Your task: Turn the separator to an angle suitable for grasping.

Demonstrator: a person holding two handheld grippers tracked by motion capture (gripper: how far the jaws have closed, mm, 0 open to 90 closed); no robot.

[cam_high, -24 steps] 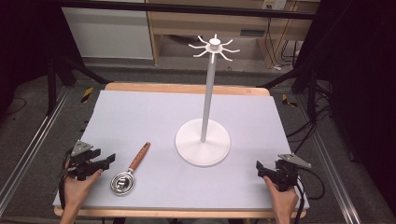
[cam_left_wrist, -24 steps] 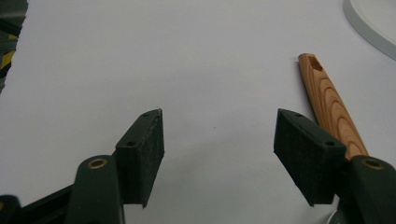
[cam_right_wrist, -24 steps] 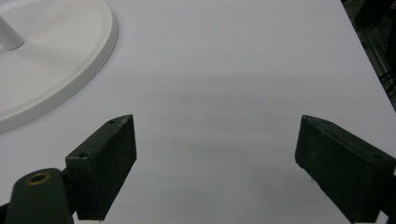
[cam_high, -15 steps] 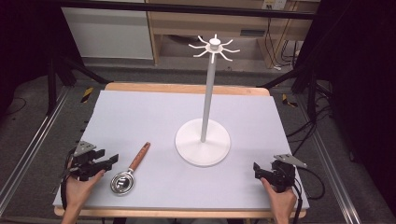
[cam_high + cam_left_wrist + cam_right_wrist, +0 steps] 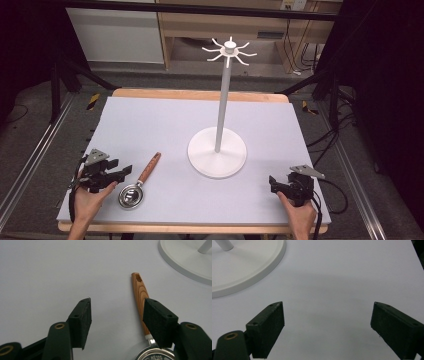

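**A:** Status on the left gripper (image 5: 125,171)?

**B:** Jaws spread wide, nothing between the pads. It sits low at the near-left corner of the table (image 5: 150,120), pointing toward the middle.

**A:** And the spoon?

**B:** The measuring spoon (image 5: 137,185) lies flat on the grey mat, just beside the left gripper on its inner side. Steel bowl toward the person, wooden handle (image 5: 140,293) angled away toward the stand. In the left gripper view the handle runs up past the right-hand jaw; that jaw covers part of it near the bowl. Can't tell whether they touch. The gap between the jaws shows bare mat.

**A:** Right gripper (image 5: 273,183)?

**B:** Also gaping, empty. Near-right part of the table, well apart from the spoon. Its own view shows bare mat between the jaws, with the stand's base at upper left.

**A:** Stand position?

**B:** White hook stand (image 5: 218,152) is upright, mid-table, between the two grippers and farther back. Round base flat on the mat, hooks at the top bare. The handle tip is near the base, not touching.
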